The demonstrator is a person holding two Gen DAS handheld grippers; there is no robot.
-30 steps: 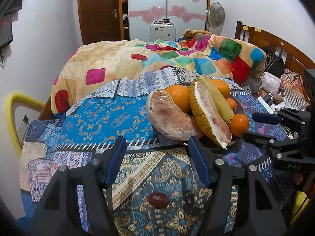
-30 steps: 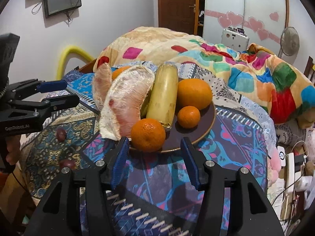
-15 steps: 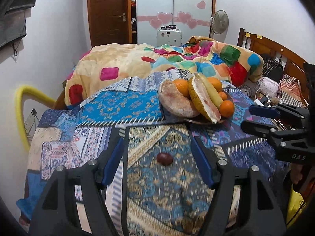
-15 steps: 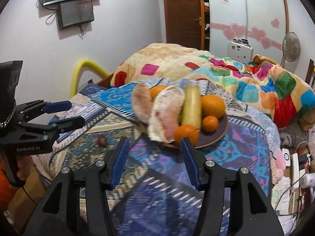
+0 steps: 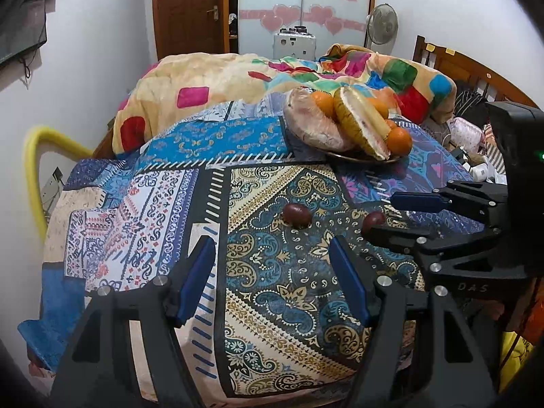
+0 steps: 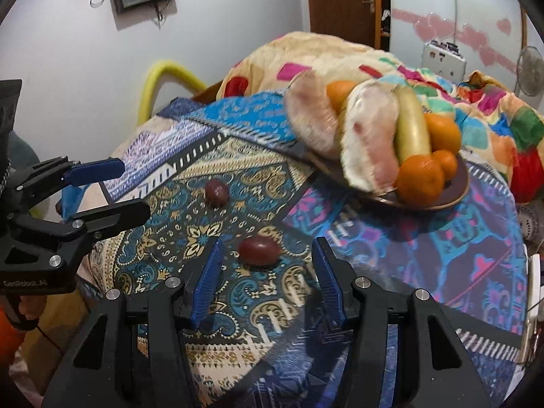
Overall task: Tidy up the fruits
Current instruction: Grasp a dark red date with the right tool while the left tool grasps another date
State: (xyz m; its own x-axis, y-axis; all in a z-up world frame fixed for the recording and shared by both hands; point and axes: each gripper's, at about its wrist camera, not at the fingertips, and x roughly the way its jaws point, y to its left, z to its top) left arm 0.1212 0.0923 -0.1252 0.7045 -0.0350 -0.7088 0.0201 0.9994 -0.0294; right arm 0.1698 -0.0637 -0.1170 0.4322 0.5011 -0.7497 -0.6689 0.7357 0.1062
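Two small dark red fruits lie on the patterned cloth. One red fruit point(image 6: 259, 250) sits just between the tips of my right gripper point(image 6: 268, 272), which is open, its pads clear of the fruit. The other red fruit point(image 5: 297, 216) lies a short way ahead of my left gripper point(image 5: 272, 267), open and empty. In the left wrist view the right gripper point(image 5: 404, 219) half hides the first red fruit point(image 5: 373, 219). Further back a brown plate point(image 6: 457, 188) holds pomelo pieces point(image 6: 369, 146) and oranges point(image 6: 420, 180).
A bright patchwork quilt point(image 5: 210, 81) is heaped behind the plate. A yellow curved tube point(image 5: 32, 156) stands at the cloth's left edge. A wooden headboard point(image 5: 452, 64) and clutter point(image 5: 469, 132) border the right side. The left gripper point(image 6: 131, 192) shows at the right wrist view's left.
Both grippers have drawn back from the plate toward the cloth's near part. The plate looks smaller and farther, and both red fruits now lie close before the fingers.
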